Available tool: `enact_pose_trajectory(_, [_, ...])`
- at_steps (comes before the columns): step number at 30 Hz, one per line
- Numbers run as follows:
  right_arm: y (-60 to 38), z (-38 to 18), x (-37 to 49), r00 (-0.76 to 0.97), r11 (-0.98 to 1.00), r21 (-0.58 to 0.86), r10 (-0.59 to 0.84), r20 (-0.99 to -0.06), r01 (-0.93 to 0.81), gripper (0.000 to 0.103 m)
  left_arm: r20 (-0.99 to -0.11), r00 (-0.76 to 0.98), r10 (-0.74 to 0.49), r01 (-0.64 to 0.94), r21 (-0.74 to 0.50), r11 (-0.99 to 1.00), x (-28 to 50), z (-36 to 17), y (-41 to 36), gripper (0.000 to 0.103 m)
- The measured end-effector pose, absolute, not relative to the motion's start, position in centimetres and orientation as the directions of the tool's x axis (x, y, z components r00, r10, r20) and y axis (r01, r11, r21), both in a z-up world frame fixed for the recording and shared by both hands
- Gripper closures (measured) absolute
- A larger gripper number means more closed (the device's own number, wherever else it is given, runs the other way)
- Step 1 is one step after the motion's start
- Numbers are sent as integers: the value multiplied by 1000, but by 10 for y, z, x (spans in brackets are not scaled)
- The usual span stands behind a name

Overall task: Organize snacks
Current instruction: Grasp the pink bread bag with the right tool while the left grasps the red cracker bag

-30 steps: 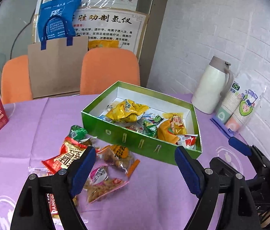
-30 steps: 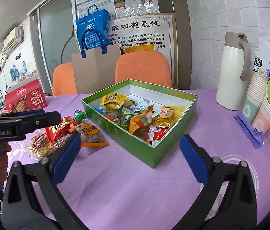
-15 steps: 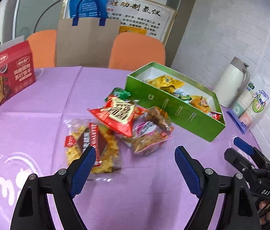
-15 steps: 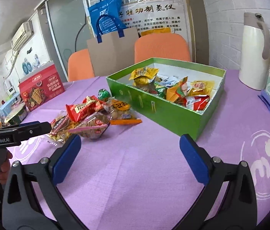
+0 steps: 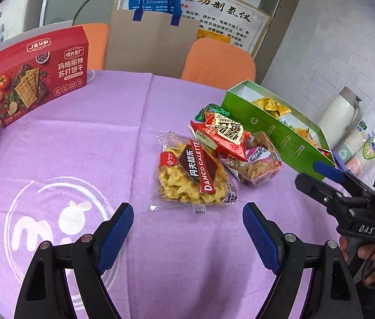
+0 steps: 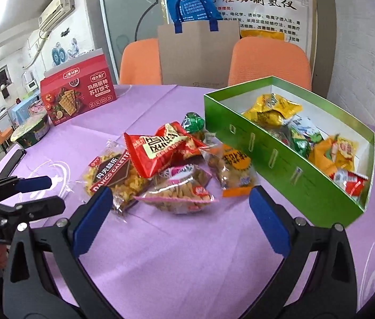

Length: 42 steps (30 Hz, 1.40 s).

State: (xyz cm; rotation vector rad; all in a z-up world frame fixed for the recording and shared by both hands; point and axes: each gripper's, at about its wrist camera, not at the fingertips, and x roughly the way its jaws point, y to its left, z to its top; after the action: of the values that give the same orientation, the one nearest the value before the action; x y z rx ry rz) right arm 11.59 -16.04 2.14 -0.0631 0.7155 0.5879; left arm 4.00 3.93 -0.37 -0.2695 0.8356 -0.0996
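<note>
A pile of loose snack packets lies on the purple tablecloth beside a green box point(image 5: 283, 135) point(image 6: 267, 154) that holds several packets. Nearest my left gripper point(image 5: 187, 226) is a clear Danco Galette packet point(image 5: 190, 175) point(image 6: 113, 178). A red packet point(image 5: 224, 135) point(image 6: 160, 148) lies on top of the pile, with a pink-edged packet point(image 6: 179, 191) and an orange-labelled packet point(image 6: 232, 170) beside it. My right gripper point(image 6: 179, 212) is just short of the pink-edged packet. Both grippers are open and empty.
A red cracker box point(image 5: 38, 74) point(image 6: 78, 95) stands at the far left, with a round tub point(image 6: 30, 130) near it. Orange chairs point(image 6: 267, 61) and a paper bag point(image 6: 198, 53) stand behind the table. A white thermos point(image 5: 341, 117) and paper cups point(image 5: 360, 148) are at the right.
Both grippers have swung left from the green box toward the loose pile and come closer to it. The Danco Galette packet now lies just ahead of my left gripper. Both stay open.
</note>
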Motion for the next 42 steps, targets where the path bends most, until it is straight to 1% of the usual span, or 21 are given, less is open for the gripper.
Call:
enact_pose_trajectory(4, [-139, 7, 134, 565, 822, 117, 478, -673, -557, 18, -722, 664, -194, -26, -282, 959, 39, -6, 45, 17])
enact_pose_trajectory(5, [-137, 0, 138, 546, 821, 125, 476, -689, -557, 27, -724, 661, -197, -26, -285, 958, 39, -7, 46, 17])
enact_pose_trajectory(6, [-137, -6, 141, 520, 818, 144, 479, -707, -557, 32, -725, 659, -201, -25, -288, 957, 39, -8, 46, 17])
enact_pose_trajectory(8, [-146, -10, 136, 512, 815, 171, 495, -702, -553, 38, -724, 655, -213, -17, -297, 955, 38, -9, 47, 17])
enact_pose_trajectory(9, [-149, -10, 132, 502, 811, 174, 497, -707, -558, 43, -724, 655, -217, -14, -299, 954, 38, -9, 47, 17])
enact_pose_trajectory(10, [-154, -10, 127, 492, 805, 180, 504, -710, -565, 53, -723, 655, -223, -10, -302, 953, 38, -9, 46, 17])
enact_pose_trajectory(11, [-159, -11, 123, 479, 799, 194, 515, -711, -569, 71, -723, 652, -229, -5, -306, 952, 39, -10, 45, 17])
enact_pose_trajectory(14, [-175, -15, 112, 437, 780, 277, 563, -702, -561, 71, -719, 643, -263, 22, -326, 945, 42, -10, 38, 17])
enact_pose_trajectory(17, [-185, -15, 105, 450, 792, 280, 555, -699, -542, 71, -713, 635, -298, 67, -334, 940, 44, -10, 26, 17])
enact_pose_trajectory(19, [-189, -8, 103, 469, 794, 285, 562, -682, -537, 63, -715, 624, -317, 96, -332, 938, 46, -10, 18, 17])
enact_pose_trajectory(20, [-190, -5, 103, 477, 792, 286, 567, -671, -540, 49, -717, 621, -316, 101, -327, 940, 46, -9, 15, 17])
enact_pose_trajectory(21, [-189, -2, 103, 489, 792, 280, 569, -661, -542, 42, -719, 621, -313, 105, -319, 942, 47, -8, 12, 17])
enact_pose_trajectory(22, [-186, 0, 103, 497, 794, 272, 565, -658, -543, 41, -719, 621, -312, 108, -316, 943, 47, -7, 11, 17])
enact_pose_trajectory(25, [-178, -2, 111, 495, 803, 265, 551, -671, -534, 41, -710, 632, -310, 114, -311, 944, 50, -1, 8, 17])
enact_pose_trajectory(31, [-168, -21, 123, 447, 808, 319, 552, -704, -494, 41, -692, 649, -314, 163, -277, 947, 78, 12, 3, 17])
enact_pose_trajectory(32, [-169, -24, 123, 435, 803, 337, 562, -704, -492, 45, -696, 646, -313, 167, -271, 948, 87, 14, 3, 17])
enact_pose_trajectory(33, [-170, -26, 122, 422, 799, 348, 567, -707, -491, 58, -704, 642, -304, 166, -259, 952, 97, 15, 2, 17])
enact_pose_trajectory(34, [-172, -28, 121, 412, 797, 354, 569, -711, -490, 61, -713, 641, -284, 157, -239, 958, 107, 16, 2, 17])
enact_pose_trajectory(38, [-184, -27, 112, 416, 798, 363, 573, -706, -482, 62, -718, 638, -280, 166, -227, 960, 141, 19, -1, 17])
enact_pose_trajectory(42, [-201, -26, 107, 431, 808, 375, 568, -701, -454, 64, -744, 623, -241, 183, -160, 970, 173, 13, -12, 17])
